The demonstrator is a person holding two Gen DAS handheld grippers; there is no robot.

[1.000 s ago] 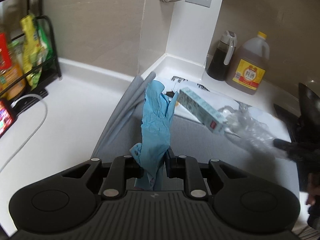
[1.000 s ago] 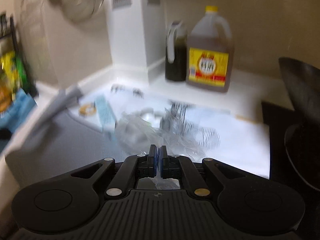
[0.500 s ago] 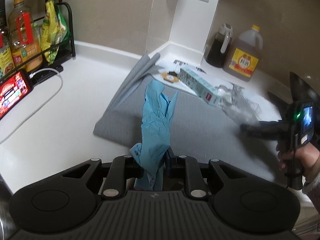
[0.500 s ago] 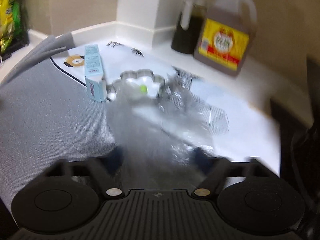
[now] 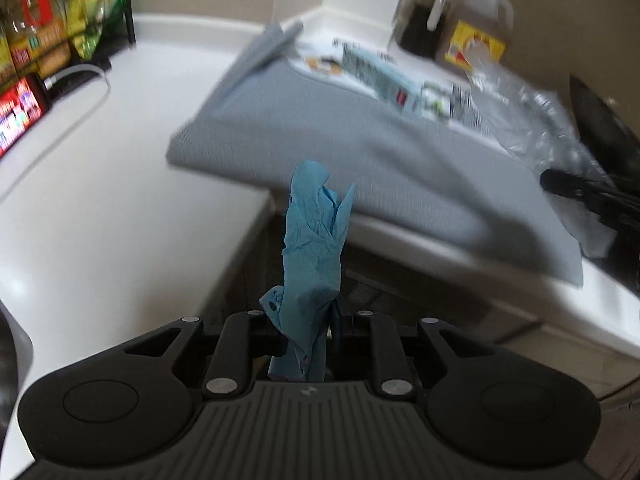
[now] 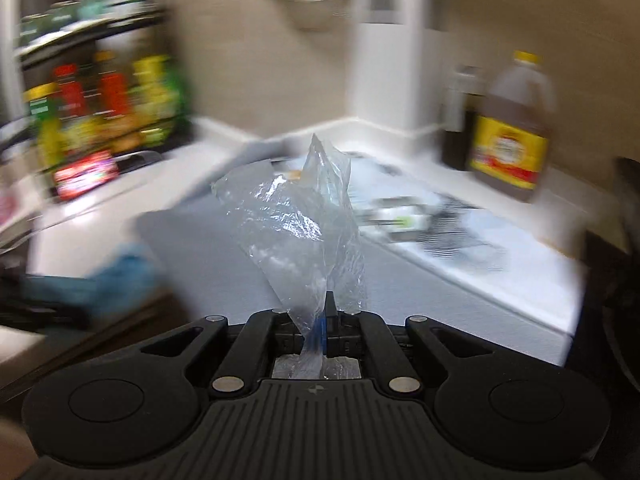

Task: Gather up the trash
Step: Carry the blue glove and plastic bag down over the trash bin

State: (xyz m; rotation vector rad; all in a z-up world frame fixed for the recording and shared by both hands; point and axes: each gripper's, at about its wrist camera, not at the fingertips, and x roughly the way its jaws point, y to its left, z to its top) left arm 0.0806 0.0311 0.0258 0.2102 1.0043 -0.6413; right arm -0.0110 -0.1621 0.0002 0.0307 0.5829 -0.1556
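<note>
A crumpled blue glove (image 5: 314, 236) hangs up out of my left gripper (image 5: 308, 320), which is shut on its lower end, just off the white counter's front edge. In the right wrist view a clear plastic bag (image 6: 296, 220) stands up from my right gripper (image 6: 320, 320), whose jaws are shut on the bag's bottom, above the grey mat (image 6: 400, 280). From the left wrist view the right gripper (image 5: 560, 180) shows at the right edge with the bag (image 5: 532, 120) trailing from it. The blue glove (image 6: 124, 276) is a blur at the left of the right wrist view.
On the grey mat (image 5: 360, 132) and white paper lie a teal box (image 5: 376, 72) and a small foil tray (image 5: 436, 100). An oil jug (image 5: 480, 36) and dark bottle (image 5: 424, 24) stand in the corner. A bottle rack (image 5: 40, 32), phone (image 5: 20, 116) and cable sit left; black cookware (image 5: 600, 120) right.
My left gripper drew back and down past the counter edge with the glove. My right gripper opened, closed on the plastic bag and lifted it off the counter, swinging left.
</note>
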